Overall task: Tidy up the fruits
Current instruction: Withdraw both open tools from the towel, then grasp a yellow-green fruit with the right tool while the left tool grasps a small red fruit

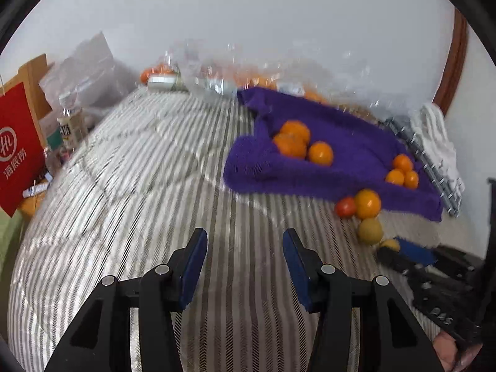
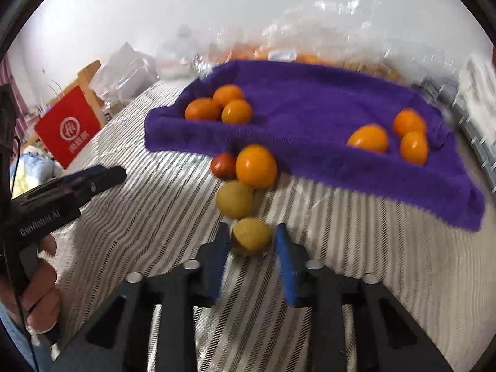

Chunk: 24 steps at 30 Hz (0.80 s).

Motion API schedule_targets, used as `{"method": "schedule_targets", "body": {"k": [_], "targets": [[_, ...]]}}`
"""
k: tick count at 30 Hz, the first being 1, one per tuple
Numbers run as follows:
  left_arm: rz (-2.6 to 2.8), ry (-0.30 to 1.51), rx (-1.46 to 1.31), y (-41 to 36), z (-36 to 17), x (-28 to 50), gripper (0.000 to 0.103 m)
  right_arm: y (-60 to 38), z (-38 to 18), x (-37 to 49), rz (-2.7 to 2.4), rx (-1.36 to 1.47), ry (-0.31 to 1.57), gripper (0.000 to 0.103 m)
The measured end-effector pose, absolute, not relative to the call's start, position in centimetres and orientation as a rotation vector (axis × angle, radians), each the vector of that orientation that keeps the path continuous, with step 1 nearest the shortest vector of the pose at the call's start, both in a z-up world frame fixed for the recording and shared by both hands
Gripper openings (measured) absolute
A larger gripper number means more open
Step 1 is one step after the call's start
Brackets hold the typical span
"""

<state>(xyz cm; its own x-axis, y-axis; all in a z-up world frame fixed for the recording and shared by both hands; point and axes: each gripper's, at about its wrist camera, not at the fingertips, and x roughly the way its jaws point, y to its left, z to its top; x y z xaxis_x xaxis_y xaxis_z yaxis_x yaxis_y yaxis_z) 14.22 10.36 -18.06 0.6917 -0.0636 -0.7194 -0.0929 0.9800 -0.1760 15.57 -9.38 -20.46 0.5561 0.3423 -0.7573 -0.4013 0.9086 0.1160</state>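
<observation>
Chinese characters and a round "Hi" logo mark the red sign [image 1: 17,145] at the left wrist view's edge; the left gripper [image 1: 245,266] hovers with jaws open and empty over the striped bed cover [image 1: 139,186], oranges [image 1: 297,142] clustered on a purple towel [image 1: 341,142]. Right wrist view: "GenRobot.AI" reads on the other tool's handle; the right gripper [image 2: 251,248] has its jaws closed on a yellow-green fruit [image 2: 251,235] lying on the cover, just below another one [image 2: 234,199], a large orange [image 2: 255,166] and a small red fruit [image 2: 223,165].

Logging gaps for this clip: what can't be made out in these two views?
- Clear bags at the back: both views, contents lost to blur and glare.
- Right gripper around the yellow fruit: pad contact blurred.
- Left-edge clutter, left wrist view: labels too small.
- Purple towel: whatever lies beneath it is hidden.
</observation>
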Motion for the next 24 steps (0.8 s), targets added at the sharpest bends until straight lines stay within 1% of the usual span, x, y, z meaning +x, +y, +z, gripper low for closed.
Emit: {"method": "schedule_targets", "body": {"k": [2,6,8,10,16,21,24], "targets": [[0.007,0.838,-0.225,10.7,-18.6,14.5,0.048,-9.4,-20.5,15.6,0.454,-0.075,0.884,0.027],[0.012,0.836,-0.232,11.0,-18.7,14.3,0.048,-10.6,-20.1,15.6,0.374,-0.119,0.857,0.027],[0.015,0.841,-0.217,10.7,-18.7,14.4,0.050,-11.9,-20.0,15.8,0.348,-0.139,0.854,0.027],[0.009,0.846,-0.203,10.5,-18.7,14.5,0.054,-13.5,-20.2,16.0,0.306,-0.139,0.855,0.027],[-0.007,0.839,-0.227,10.6,-18.7,14.4,0.055,-19.9,-20.6,17.0,0.203,-0.056,0.883,0.027],[0.001,0.843,-0.209,10.5,-18.7,14.4,0.055,-22.6,-20.6,17.1,0.173,0.000,0.855,0.027],[-0.001,0.849,-0.188,10.3,-18.7,14.5,0.057,-23.4,-20.2,16.8,0.181,0.046,0.821,0.027]]}}
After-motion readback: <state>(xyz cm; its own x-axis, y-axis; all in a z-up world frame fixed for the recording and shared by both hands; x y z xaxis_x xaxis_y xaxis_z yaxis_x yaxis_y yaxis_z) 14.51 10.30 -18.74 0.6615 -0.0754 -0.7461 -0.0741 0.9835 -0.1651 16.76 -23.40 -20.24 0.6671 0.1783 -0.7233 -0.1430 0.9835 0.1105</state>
